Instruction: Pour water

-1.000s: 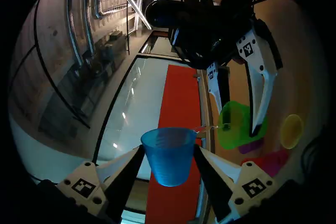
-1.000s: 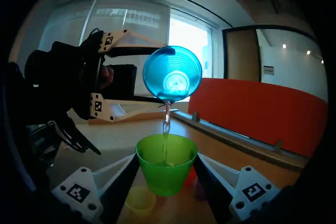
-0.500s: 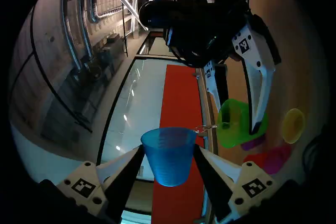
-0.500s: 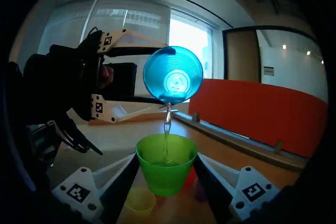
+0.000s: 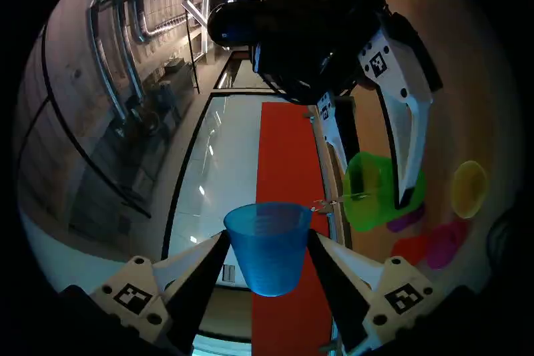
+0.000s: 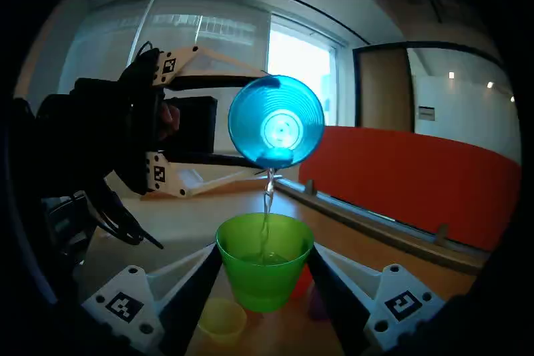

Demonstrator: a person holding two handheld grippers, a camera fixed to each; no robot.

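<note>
Left gripper (image 5: 269, 239): jaws drawn in to the width of the blue cup (image 5: 269, 256), one finger pressed on each side of its wall below the rim. The hold is firm and two-sided.
Blue cup: held in the air and tipped well over. In the right gripper view its open mouth faces the camera, so the ribbed inside and the base can be seen. Its lowest lip hangs above the green cup (image 6: 264, 269), and the two are apart.
Water (image 6: 268, 199): a thin, twisting stream falls from the blue cup's lower lip into the open mouth of the green cup.
Right gripper (image 6: 264, 252): jaws narrowed to the green cup's width, one finger against each side of it, gripping from both sides.
Green cup: upright, directly under the stream, mouth up. It holds some water. The level appears low, though the tinted wall makes it hard to judge.
Hand (image 6: 100, 129): dark-gloved, wrapped around the handle of the left gripper, as seen in the right gripper view.
Table (image 6: 193, 219): wooden top lying under both grippers.
Yellow cup (image 5: 469, 188): on the table, well apart from the green cup.
Purple cup (image 5: 405, 219): on the table, just beside the green cup.
Pink cup (image 5: 440, 252): on the table, next to a red cup (image 5: 408, 249).
Partition (image 6: 414, 182): orange-red panel standing along the table's far edge.
</note>
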